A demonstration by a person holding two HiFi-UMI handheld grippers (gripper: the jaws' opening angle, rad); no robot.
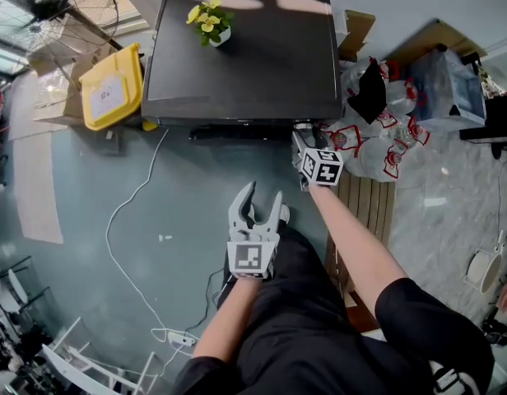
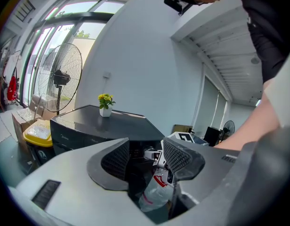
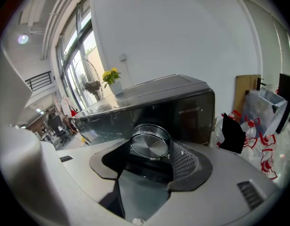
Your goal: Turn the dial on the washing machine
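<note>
The black washing machine [image 1: 245,48] stands ahead of me, with a small pot of yellow flowers [image 1: 211,23] on its lid. My right gripper [image 1: 300,138] is at the front panel's right end. In the right gripper view its jaws close on either side of the silver dial [image 3: 149,144], and the textured right pad [image 3: 185,160] touches the dial's rim. My left gripper [image 1: 262,194] hangs in the air nearer to me, open, with nothing between its fingers [image 2: 117,159]. Through its gap I see the right gripper's marker cube [image 2: 183,136] at the machine's [image 2: 102,126] front.
A yellow bin [image 1: 113,85] and cardboard boxes sit left of the machine, with a standing fan [image 1: 68,6] behind them. Plastic bags [image 1: 377,138] pile up at its right beside a slatted wooden pallet [image 1: 373,204]. A white cable [image 1: 130,212] trails over the floor to a power strip [image 1: 175,336].
</note>
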